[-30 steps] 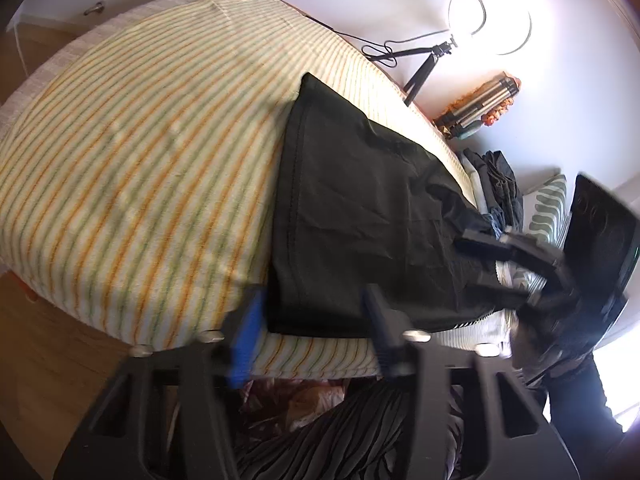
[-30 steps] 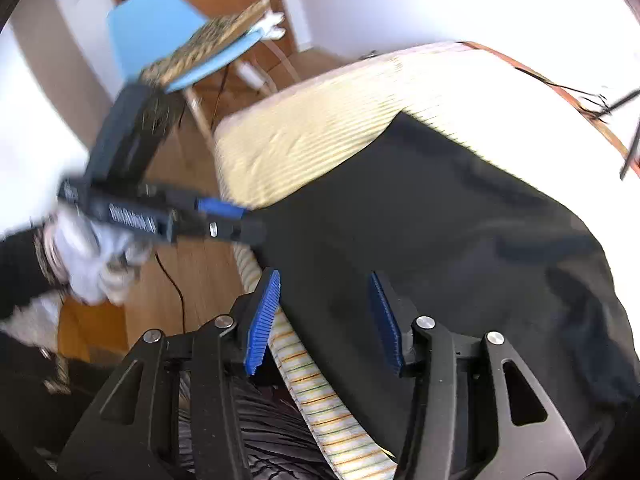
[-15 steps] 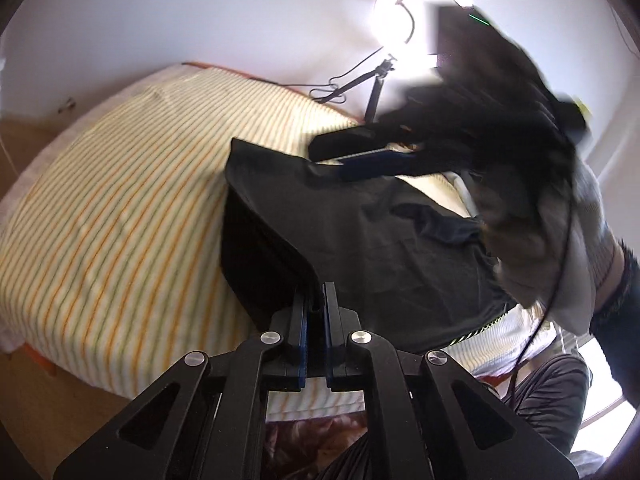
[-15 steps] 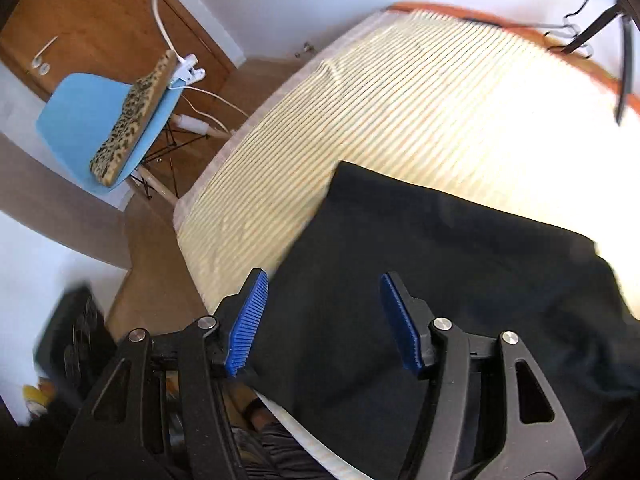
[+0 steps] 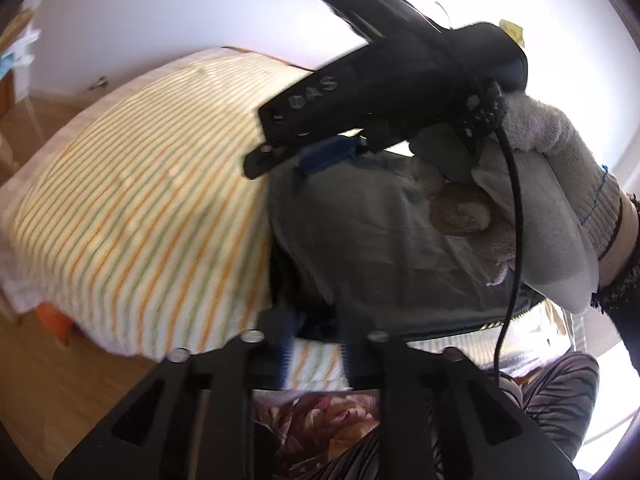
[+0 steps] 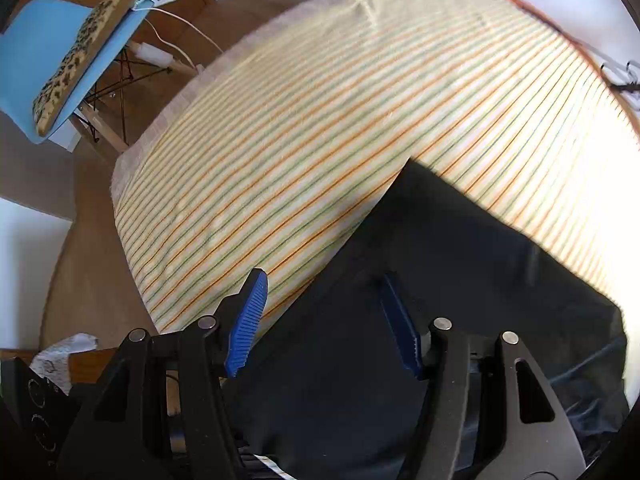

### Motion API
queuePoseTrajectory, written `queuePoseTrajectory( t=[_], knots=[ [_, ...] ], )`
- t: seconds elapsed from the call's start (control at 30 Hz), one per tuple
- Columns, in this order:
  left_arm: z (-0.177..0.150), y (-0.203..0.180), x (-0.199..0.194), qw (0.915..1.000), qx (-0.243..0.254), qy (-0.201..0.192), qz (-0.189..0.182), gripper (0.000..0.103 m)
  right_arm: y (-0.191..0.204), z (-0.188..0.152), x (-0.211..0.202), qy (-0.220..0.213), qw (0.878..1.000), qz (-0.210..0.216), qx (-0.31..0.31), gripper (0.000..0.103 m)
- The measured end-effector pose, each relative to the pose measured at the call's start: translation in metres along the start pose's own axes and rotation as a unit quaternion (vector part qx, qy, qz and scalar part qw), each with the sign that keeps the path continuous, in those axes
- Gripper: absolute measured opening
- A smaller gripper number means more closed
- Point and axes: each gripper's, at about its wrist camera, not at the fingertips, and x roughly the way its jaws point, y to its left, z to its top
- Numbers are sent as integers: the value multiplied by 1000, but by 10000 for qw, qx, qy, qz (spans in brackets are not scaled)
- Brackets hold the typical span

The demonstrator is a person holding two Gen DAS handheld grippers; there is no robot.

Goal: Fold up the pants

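My right tongs [image 6: 324,320] hang open over the black pants [image 6: 460,300] on the striped bed [image 6: 320,120], straddling their left edge. That edge runs toward one o'clock, to the far corner. My left tongs [image 5: 316,340] are opening at the near hem, nothing pinched. I judge the right nearer that corner.

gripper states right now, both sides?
Left gripper: jaws opening, pads apart around the near edge of the pants, no clear grip.
Right gripper: open, empty, over the pants.
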Motion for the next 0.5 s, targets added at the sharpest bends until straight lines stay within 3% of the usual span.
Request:
queuePoseTrajectory(
  t=[0.07, 0.13, 0.27, 0.37, 0.4, 0.43, 0.5],
  knots=[
    [-4, 5, -3, 9999, -123, 10, 83, 33, -3, -3, 2, -23, 10000, -1, 45, 62],
    [-6, 11, -3, 9995, -260, 102, 122, 53, -3, -3, 2, -62, 9999, 31, 75, 62],
    [-5, 13, 0, 9990, -428, 95, -11, 55, -7, -3, 0, -74, 9997, 123, 181, 62],
    [-2, 13, 5, 9982, -559, 129, -199, 46, -6, -1, 1, -75, 9996, 146, 209, 62],
    [-3, 13, 7, 9977, -600, 145, -275, 19, -5, 0, 1, -73, 9996, 159, 230, 62],
    [-3, 13, 11, 9972, -646, 197, -308, 5, -6, 0, 1, -69, 9995, 173, 254, 62],
    [-6, 13, 14, 9969, -711, 148, -294, 4, -11, -1, -3, -38, 9994, 197, 280, 62]
  ],
)
